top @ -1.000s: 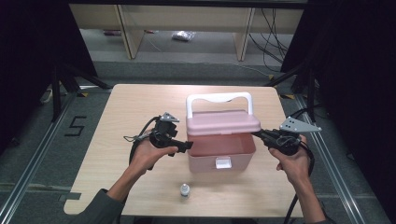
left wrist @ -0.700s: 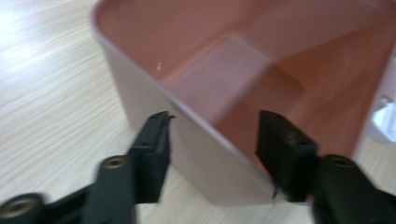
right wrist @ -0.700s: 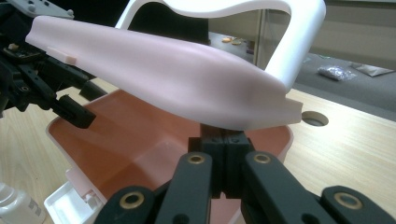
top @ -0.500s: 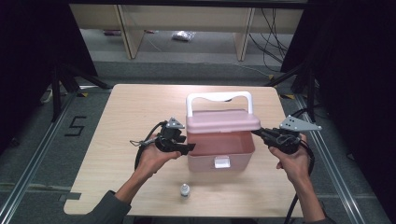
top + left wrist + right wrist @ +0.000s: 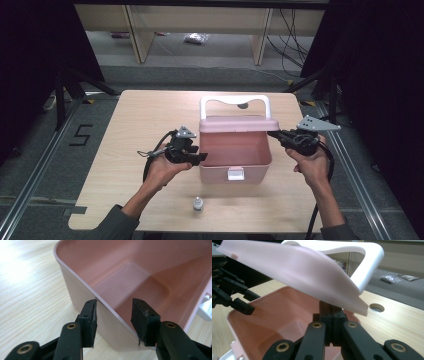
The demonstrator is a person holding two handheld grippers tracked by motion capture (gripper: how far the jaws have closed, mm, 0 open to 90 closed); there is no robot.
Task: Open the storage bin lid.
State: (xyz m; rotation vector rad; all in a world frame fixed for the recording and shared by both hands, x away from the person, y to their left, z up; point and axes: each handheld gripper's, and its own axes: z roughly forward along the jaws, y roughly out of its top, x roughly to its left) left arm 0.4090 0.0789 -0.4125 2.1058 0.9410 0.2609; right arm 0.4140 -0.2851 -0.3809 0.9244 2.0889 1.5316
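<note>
One table (image 5: 130, 125): carried the pink box at its middle.
Pink box (image 5: 235, 150): sat open between both grippers, lid (image 5: 294, 272) raised.
Left gripper (image 5: 113, 315): straddled the box's left wall; jaws had just been closing, pads not yet pressing.
Right gripper (image 5: 329, 312): jaws together, tips under the lid's edge.
Small bottle (image 5: 198, 203): stood near the table's front edge.

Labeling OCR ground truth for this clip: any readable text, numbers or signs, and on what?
"5": dark mark on the grey floor left of the table, high view.
Small bottle near the table's front edge: any label is too small to read.
White latch on the pink box: no print legible.
Pink box walls and lid in both gripper views: no text.
</note>
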